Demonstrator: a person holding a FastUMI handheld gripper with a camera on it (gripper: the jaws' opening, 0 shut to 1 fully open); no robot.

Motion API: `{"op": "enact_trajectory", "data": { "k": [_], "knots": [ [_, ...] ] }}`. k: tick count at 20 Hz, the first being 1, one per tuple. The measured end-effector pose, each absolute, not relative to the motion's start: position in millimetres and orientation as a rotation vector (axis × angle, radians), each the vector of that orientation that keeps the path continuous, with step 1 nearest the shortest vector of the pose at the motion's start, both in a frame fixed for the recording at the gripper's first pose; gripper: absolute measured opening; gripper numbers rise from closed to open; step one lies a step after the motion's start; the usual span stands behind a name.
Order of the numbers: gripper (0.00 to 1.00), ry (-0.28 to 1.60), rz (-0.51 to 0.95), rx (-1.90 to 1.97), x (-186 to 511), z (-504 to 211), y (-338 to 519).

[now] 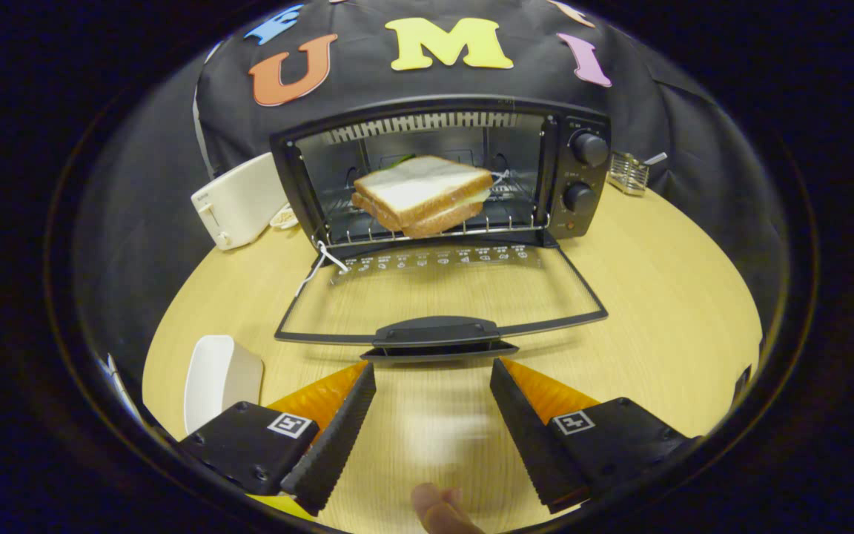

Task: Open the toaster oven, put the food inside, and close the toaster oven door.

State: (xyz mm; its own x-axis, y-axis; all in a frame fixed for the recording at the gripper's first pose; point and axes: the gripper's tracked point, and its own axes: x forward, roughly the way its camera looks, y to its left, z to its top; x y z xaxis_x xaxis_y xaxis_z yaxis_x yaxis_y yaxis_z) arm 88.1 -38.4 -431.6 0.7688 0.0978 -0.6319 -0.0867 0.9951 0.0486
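A black toaster oven [579,174] stands at the back of the wooden table with its glass door [442,293] folded down flat toward me. On the wire rack inside lies a sandwich of white bread [421,194]. The door's black handle [438,335] sits just ahead of my fingertips. My gripper [433,378] is open, low over the table, with nothing between its fingers. A fingertip of the person's hand [438,508] shows below, between the fingers.
A white toaster [238,202] stands left of the oven. A white dish [219,378] lies on the table beside my left finger. A small wire rack [629,173] sits to the right of the oven. A white string [317,267] hangs at the door's left hinge.
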Motion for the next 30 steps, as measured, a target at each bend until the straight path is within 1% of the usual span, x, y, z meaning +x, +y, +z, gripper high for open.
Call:
{"op": "enact_trajectory", "data": {
  "k": [6, 11, 14, 19, 24, 27, 30],
  "knots": [
    [1.0, 0.672, 0.094, 0.006, 98.4, -434.7, -35.7],
    [1.0, 0.637, 0.082, -0.023, 95.3, -420.2, -36.3],
    [1.0, 0.58, 0.077, -0.038, 92.6, -397.1, -33.0],
    [1.0, 0.458, 0.061, -0.082, 107.2, -352.5, -28.8],
    [1.0, 0.289, 0.057, -0.126, 150.0, -285.3, -19.6],
    [1.0, 0.266, 0.032, -0.14, 167.5, -257.7, -20.6],
    [1.0, 0.26, 0.012, -0.115, 161.5, -238.7, -23.2]
  ]
}}
